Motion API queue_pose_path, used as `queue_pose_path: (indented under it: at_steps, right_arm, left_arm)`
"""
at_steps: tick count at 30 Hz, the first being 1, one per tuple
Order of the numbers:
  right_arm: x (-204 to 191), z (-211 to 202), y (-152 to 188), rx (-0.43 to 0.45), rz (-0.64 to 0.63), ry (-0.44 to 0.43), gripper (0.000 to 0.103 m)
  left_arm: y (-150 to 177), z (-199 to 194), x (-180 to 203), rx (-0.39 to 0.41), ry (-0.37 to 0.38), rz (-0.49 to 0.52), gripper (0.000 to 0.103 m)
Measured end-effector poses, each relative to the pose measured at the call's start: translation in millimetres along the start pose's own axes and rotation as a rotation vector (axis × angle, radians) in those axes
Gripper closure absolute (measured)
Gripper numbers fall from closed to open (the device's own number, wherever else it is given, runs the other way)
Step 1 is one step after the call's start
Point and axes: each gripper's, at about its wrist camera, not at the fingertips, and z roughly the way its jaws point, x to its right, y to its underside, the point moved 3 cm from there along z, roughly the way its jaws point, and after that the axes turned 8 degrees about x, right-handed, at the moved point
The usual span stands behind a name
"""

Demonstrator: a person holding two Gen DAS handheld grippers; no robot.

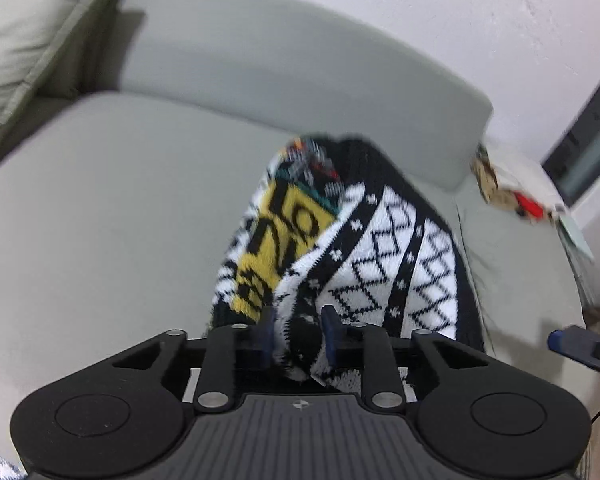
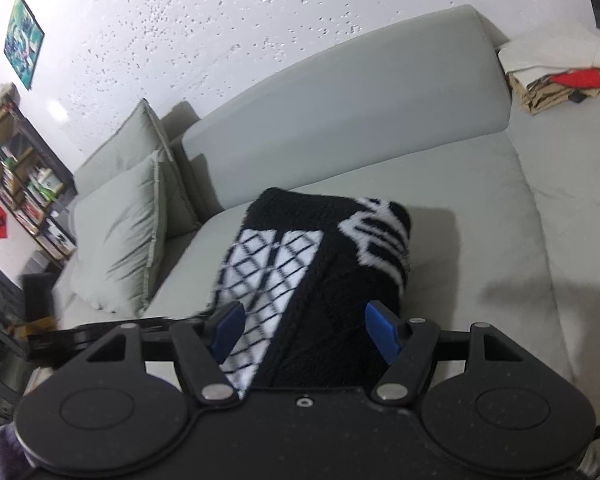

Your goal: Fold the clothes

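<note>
A black, white and yellow patterned knit sweater (image 1: 380, 248) lies bunched on the grey sofa seat (image 1: 100, 220). My left gripper (image 1: 300, 330) is shut on a fold of the sweater's near edge, with fabric pinched between its dark blue pads. In the right wrist view the sweater (image 2: 328, 248) shows a black side and a white diamond panel. My right gripper (image 2: 306, 330) stands open and wide, its blue pads on either side of the fabric. One blue fingertip (image 1: 560, 340) of the right gripper shows at the right edge of the left wrist view.
The sofa's backrest (image 2: 340, 112) runs behind the sweater. Two grey cushions (image 2: 120, 240) lean at the left end. A stack of folded clothes (image 2: 556, 76) sits at the right end. A bookshelf (image 2: 24, 184) stands by the white wall.
</note>
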Motion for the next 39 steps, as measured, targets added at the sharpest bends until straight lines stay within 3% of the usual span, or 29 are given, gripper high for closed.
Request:
queue_pose_path:
  at_steps: [3,5,7,10,14,17,22,25,28,31,35,39]
  right_arm:
    - [-7,11,-7,0.026,-0.057,0.022,0.043]
    - [-18,24,-13,0.040,-0.124,0.024,0.075]
    - [-34,50,-15,0.044,-0.203,0.013,0.084]
    - [-59,92,-17,0.047,-0.309,0.008,0.085]
    - [-91,148,-19,0.010,-0.399,-0.007,0.085]
    - [-106,200,-13,-0.088,-0.474,0.035,0.089]
    - [-101,278,16,-0.319,-0.604,0.237,0.094]
    - [-94,299,10,-0.410,-0.539,0.267,0.095]
    - [-82,303,2,-0.441,-0.450,0.263,0.097]
    - [-91,288,1,-0.407,-0.471,0.247,0.097]
    - [-109,232,-15,-0.340,-0.484,0.169,0.096]
    - [-98,155,-44,-0.258,-0.386,0.091,0.091]
  left_arm:
    - [4,-19,-12,0.060,-0.049,-0.028,0.081]
    - [11,-15,-30,0.041,-0.087,-0.060,0.081]
    - [18,-9,-46,0.025,-0.094,-0.110,0.081]
    - [29,2,-67,0.005,-0.082,-0.192,0.079]
    - [31,8,-78,0.012,-0.078,-0.213,0.078]
    - [32,18,-85,0.001,-0.088,-0.224,0.077]
    - [34,35,-95,-0.018,-0.086,-0.242,0.075]
    - [31,42,-91,-0.020,-0.090,-0.224,0.075]
    - [31,44,-89,-0.025,-0.097,-0.228,0.075]
    - [28,35,-89,-0.034,-0.082,-0.225,0.075]
    - [18,9,-85,-0.016,-0.049,-0.198,0.071]
    - [5,-27,-67,0.069,-0.055,-0.093,0.073]
